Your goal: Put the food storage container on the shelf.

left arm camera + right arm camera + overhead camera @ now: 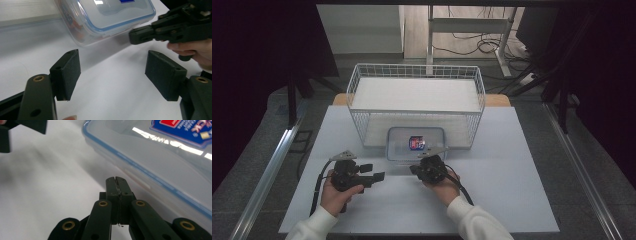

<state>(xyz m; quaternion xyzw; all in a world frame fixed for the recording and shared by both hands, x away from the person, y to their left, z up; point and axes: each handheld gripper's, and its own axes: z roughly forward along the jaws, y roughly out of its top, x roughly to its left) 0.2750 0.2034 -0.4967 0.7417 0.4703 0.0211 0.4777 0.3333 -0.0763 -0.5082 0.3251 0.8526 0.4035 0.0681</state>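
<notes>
A clear plastic container [416,144] with a blue-trimmed lid and a red-and-blue label lies on the white table, just in front of the wire basket. In the left gripper view the container [105,17] sits ahead and above my jaws. My left gripper [374,172] is open, held a little left of the container with nothing between its pads [68,73]. My right gripper [414,170] is shut and empty, its tip close to the container's near edge [150,177]. The right gripper [140,36] also appears in the left gripper view, held by a hand.
A white wire basket [417,102] stands behind the container, taking up the table's middle back. The white table surface [512,165] extends to both sides. Beyond the table are a floor with cables and a desk frame [472,30].
</notes>
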